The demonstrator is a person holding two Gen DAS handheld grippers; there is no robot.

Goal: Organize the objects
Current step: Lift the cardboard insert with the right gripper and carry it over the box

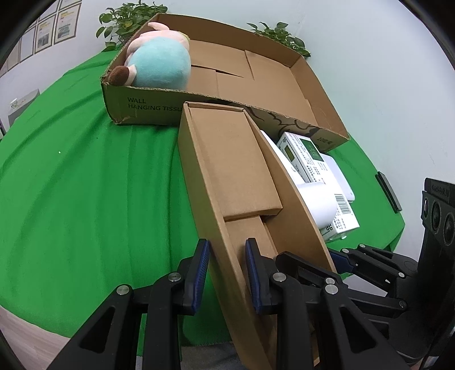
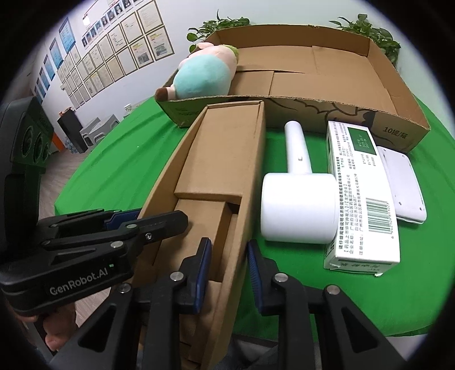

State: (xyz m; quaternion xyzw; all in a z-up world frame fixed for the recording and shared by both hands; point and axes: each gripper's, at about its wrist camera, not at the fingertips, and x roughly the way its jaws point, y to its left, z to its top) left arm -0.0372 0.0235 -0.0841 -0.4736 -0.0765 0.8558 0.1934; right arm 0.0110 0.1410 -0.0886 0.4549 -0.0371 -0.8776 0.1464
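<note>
A long narrow brown cardboard box [image 1: 233, 159] lies open on the green cloth, its far end against the big cardboard tray [image 1: 148, 111]. My left gripper [image 1: 227, 250] is shut on the narrow box's left side wall near its close end, one pad inside and one outside. The right gripper [image 2: 229, 250] pinches the opposite wall of the same narrow box [image 2: 210, 159] the same way. Each gripper shows in the other's view: the right gripper [image 1: 341, 256] and the left gripper [image 2: 128, 219]. A teal and pink plush toy [image 2: 204, 74] rests in the tray's far left corner.
Right of the narrow box lie a white hammer-shaped device [image 2: 298, 207], a white carton with a green label [image 2: 361, 199] and a flat white gadget [image 2: 403, 187]. Potted plants [image 1: 128, 20] stand behind the tray. The green cloth [image 1: 85, 185] stretches to the left. A hand [image 2: 57, 335] holds the left gripper.
</note>
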